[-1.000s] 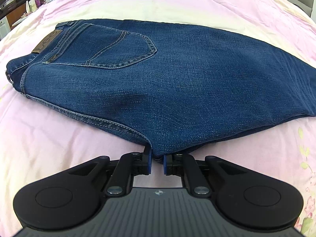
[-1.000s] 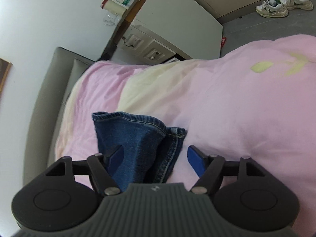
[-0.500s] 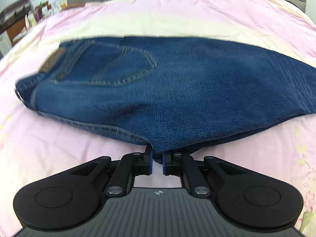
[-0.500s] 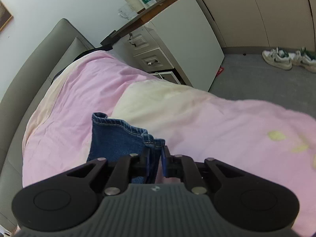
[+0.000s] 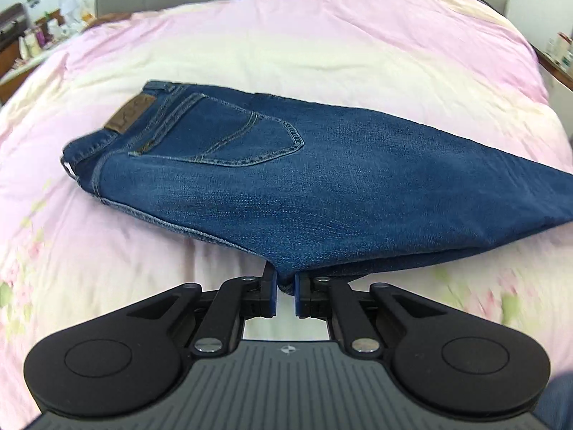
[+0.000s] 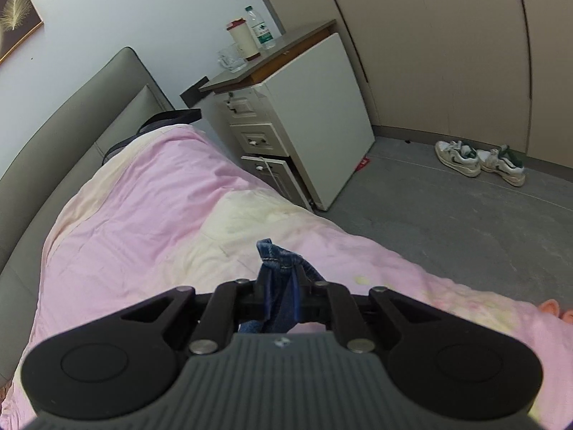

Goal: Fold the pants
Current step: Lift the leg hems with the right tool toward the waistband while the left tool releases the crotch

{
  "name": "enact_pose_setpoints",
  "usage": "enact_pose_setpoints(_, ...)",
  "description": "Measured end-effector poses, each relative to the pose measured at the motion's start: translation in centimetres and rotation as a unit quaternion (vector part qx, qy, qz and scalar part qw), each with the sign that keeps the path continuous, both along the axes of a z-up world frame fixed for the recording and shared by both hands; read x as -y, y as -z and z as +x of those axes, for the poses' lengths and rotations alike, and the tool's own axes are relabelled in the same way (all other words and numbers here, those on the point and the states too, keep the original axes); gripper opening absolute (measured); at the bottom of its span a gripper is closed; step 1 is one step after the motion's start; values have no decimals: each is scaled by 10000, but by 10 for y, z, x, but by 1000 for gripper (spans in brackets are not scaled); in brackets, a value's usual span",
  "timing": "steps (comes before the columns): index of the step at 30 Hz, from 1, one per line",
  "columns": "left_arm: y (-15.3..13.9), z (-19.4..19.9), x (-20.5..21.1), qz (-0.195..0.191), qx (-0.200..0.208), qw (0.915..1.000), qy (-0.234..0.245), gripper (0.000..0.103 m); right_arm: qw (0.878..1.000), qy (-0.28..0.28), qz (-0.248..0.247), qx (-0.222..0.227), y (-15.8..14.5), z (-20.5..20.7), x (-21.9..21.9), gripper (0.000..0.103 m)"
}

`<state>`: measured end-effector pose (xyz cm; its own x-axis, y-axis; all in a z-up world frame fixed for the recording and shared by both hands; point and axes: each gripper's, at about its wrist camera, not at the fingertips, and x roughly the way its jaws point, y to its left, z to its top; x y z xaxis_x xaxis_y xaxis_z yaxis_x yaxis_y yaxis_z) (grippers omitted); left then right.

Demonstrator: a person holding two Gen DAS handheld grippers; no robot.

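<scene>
Blue jeans (image 5: 322,186) lie folded lengthwise on a pink bed cover (image 5: 286,50), back pocket and brown leather patch facing up, waistband at the left. My left gripper (image 5: 285,295) is shut on the near edge of the jeans at the crotch area. My right gripper (image 6: 281,295) is shut on the leg hems (image 6: 277,261), which bunch up between its fingers and are lifted above the bed.
A grey headboard (image 6: 71,114) runs along the left of the right wrist view. A white bedside cabinet (image 6: 297,129) holds a bottle, a jar and a glass jug. White sneakers (image 6: 480,159) sit on the grey floor.
My right gripper closed on the leg hems and lifted them off the bed. My left gripper kept its hold and pulled back, so the jeans sit farther away in its view.
</scene>
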<state>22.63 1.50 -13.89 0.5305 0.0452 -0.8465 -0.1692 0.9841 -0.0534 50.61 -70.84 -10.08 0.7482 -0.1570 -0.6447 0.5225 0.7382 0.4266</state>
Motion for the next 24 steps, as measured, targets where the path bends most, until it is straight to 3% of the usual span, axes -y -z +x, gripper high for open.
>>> enact_pose_setpoints(4, 13, -6, 3, 16, -267, 9992, 282, 9, 9995, 232, -14, -199, 22, -85, 27, 5)
enact_pose_setpoints(8, 43, 8, 5, 147, -738, 9953, 603, 9, 9963, 600, 524, -334, 73, -146, 51, 5)
enact_pose_setpoints(12, 66, 18, -2, 51, -1038, 9929, 588, 10, 9931, 846, 698, -409, 124, -171, 55, 5)
enact_pose_setpoints(15, 65, 18, -3, 144, -1154, 9915, 587, 21, 9909, 982, 812, -441, 145, -172, 55, 5)
enact_pose_setpoints(19, 47, 4, 8, 487, -1419, 9857, 765, 26, 9929, 862, 769, -276, 129, -166, 52, 6)
enact_pose_setpoints(24, 12, -12, 12, 357, -897, 9881, 1194, 26, 9980, 268, 504, 255, 63, -158, 34, 6)
